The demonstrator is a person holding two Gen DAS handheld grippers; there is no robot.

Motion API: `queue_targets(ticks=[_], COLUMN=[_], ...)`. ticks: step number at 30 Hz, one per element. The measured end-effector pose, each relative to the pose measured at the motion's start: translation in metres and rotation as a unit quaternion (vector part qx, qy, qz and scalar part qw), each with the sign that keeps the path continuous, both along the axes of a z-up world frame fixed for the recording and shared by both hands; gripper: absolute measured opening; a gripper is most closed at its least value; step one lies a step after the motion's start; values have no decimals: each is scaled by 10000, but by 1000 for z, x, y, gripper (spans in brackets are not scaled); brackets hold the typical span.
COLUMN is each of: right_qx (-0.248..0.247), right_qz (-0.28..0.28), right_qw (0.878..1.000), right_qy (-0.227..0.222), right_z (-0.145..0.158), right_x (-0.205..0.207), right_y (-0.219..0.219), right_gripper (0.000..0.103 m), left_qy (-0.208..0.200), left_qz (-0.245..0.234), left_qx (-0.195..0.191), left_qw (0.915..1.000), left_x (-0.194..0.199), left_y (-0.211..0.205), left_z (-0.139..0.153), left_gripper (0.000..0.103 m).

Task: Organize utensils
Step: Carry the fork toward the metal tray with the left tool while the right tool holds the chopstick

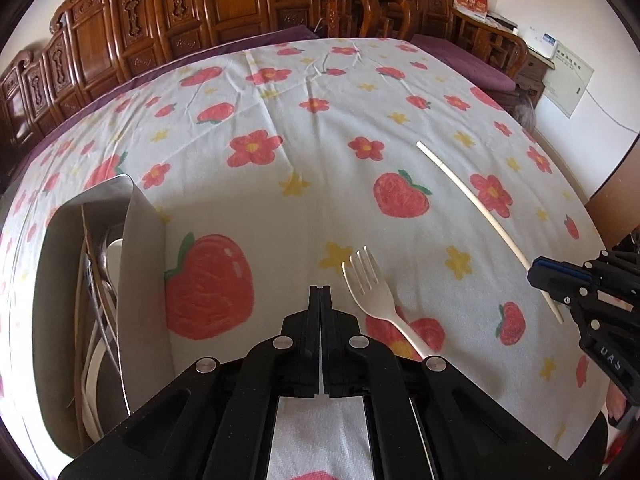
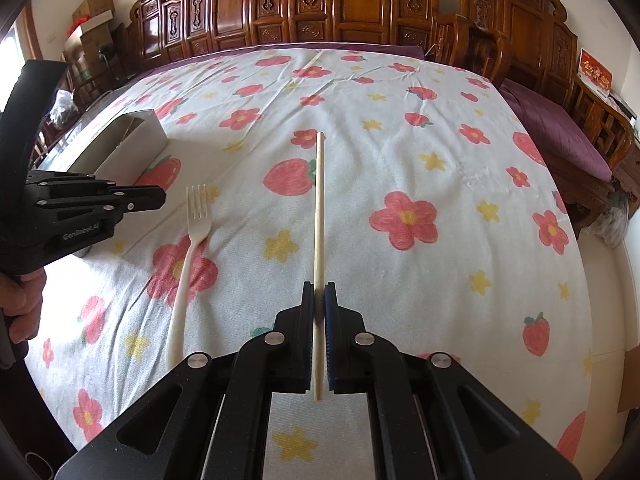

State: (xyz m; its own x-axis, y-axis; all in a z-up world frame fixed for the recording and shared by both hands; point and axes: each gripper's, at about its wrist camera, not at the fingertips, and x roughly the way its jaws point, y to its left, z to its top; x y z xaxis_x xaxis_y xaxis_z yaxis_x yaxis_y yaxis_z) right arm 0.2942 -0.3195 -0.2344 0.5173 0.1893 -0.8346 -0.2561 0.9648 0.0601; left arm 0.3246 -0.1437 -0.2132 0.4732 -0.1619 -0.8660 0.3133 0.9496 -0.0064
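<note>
A pale chopstick [image 2: 319,208] runs straight away from me, and my right gripper [image 2: 319,286] is shut on its near part; its far part rests on or just over the flowered cloth. From the left wrist view the same chopstick [image 1: 480,208] slants up-left out of the right gripper [image 1: 534,272]. A cream plastic fork [image 1: 372,300] lies on the cloth just right of my left gripper [image 1: 321,288], which is shut with nothing in it. The fork [image 2: 192,248] points its tines away, below the left gripper [image 2: 162,198]. A grey open box [image 1: 136,248] at left holds several utensils.
The table's cloth [image 2: 440,152] carries strawberries and flowers. The box [image 2: 132,148] stands near the far left edge. Carved wooden screens [image 2: 344,4] and chairs line the back, with a purple-cushioned bench [image 2: 552,128] to the right. A person's hand [image 2: 20,300] holds the left gripper.
</note>
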Motion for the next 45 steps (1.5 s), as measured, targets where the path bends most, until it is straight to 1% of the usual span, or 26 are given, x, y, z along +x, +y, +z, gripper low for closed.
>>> queue_targets(ticks=[4,6,7,8,9,10,11,14,18,20,21,22,24,27,31,35,37,40,45], right_qx=[33,58,68,80,94,109,124,157,178,199,216,230,249,252,237,286,342,362,373], right_qz=[-66,-82,-84,-90,-93,-92,-92,-108,-127,-135,-147,-149,-154,-148,-114,-66,2,154,428], right_qw=[10000,9999,9999,9999,9999,9999,9999,9998,9997,9996,9996,9996,9995,9995,9996,9995,9993,9989,9976], right_qy=[23,20,19,17,19,22,27,59,106,118,115,112,104,89,42,-63,-135,-239,-401], right_z=[-1,0,0,0,0,-1,-1,-4,-9,-10,-9,-9,-8,-5,4,17,26,38,56], right_x=[0,1,1,1,1,1,0,0,0,-1,-1,-1,-1,-2,-4,-5,-6,-5,-6], right_y=[-6,-7,-7,-8,-9,-9,-10,-11,-13,-14,-15,-15,-15,-13,-5,8,21,44,86], right_gripper=[6,6,6,6,6,6,6,6,6,6,6,6,6,6,6,6,6,6,6], left_qy=[-13,19,14,11,10,11,5,79,179,195,151,158,174,62,-206,-480,-617,-749,-971], left_qz=[-85,-114,-101,-100,-96,-88,-73,-21,59,50,56,30,23,2,-106,-89,-48,25,226], left_qx=[27,-88,-129,-194,-248,-298,-395,-537,-540,-561,-547,-550,-649,-721,-599,-422,-307,-249,-140], left_qw=[10000,9999,9999,9998,9996,9995,9992,9985,9984,9982,9984,9984,9977,9974,9979,9979,9976,9969,9949], left_x=[2,5,6,8,10,11,12,17,23,23,22,22,20,16,10,2,-2,-6,-13], left_y=[-2,-3,-4,-5,-6,-7,-8,-13,-19,-20,-21,-22,-22,-22,-19,-8,4,23,69], left_z=[1,2,2,2,2,1,0,-8,-20,-23,-24,-24,-22,-12,12,38,53,69,93], left_gripper=[0,0,2,12,17,29,33,33,33,21,18,5,3,2,2,2,2,2,2])
